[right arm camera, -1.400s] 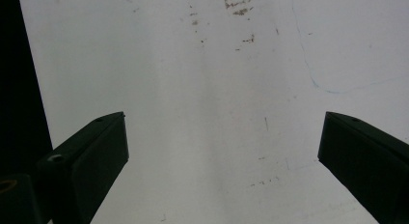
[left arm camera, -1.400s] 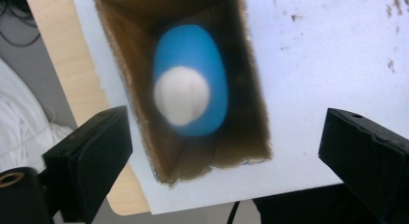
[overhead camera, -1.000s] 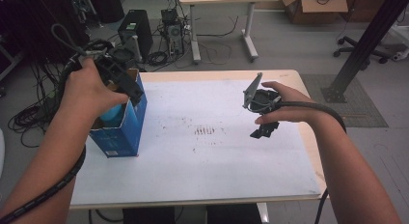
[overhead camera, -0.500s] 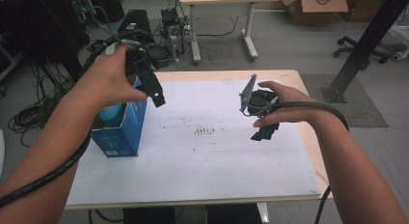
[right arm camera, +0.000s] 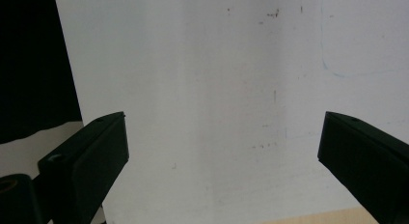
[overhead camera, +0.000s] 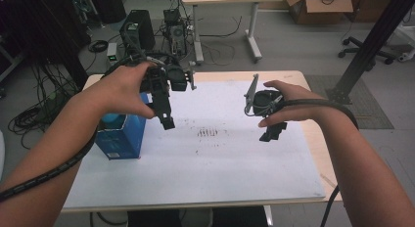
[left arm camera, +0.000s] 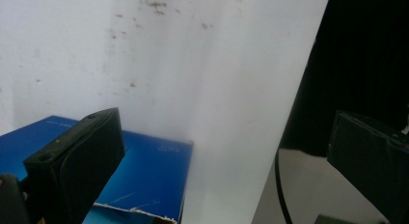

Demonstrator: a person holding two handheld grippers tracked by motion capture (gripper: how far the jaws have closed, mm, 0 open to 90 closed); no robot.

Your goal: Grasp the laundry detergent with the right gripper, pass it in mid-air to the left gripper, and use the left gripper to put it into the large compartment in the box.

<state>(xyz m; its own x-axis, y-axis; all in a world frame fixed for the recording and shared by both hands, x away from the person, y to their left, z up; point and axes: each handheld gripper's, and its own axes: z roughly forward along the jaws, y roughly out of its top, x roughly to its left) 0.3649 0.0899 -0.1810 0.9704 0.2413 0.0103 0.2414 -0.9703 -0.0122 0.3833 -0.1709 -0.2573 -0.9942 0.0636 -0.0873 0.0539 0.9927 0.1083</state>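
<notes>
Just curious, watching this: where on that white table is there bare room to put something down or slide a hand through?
The widest bare patch is the white sheet along the near edge, in front of the smudged marks. The middle, between the left claw and the right claw, also lies bare beneath them. The left side is crowded: the blue box stands there.

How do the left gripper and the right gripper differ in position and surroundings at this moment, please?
The left gripper hangs beside the blue box at the left of the table, while the right gripper is over the bare white sheet at the right, away from the box. The left gripper's jaws frame the box's torn top edge; the right gripper's jaws frame plain sheet. Both stand open and hold nothing.
</notes>
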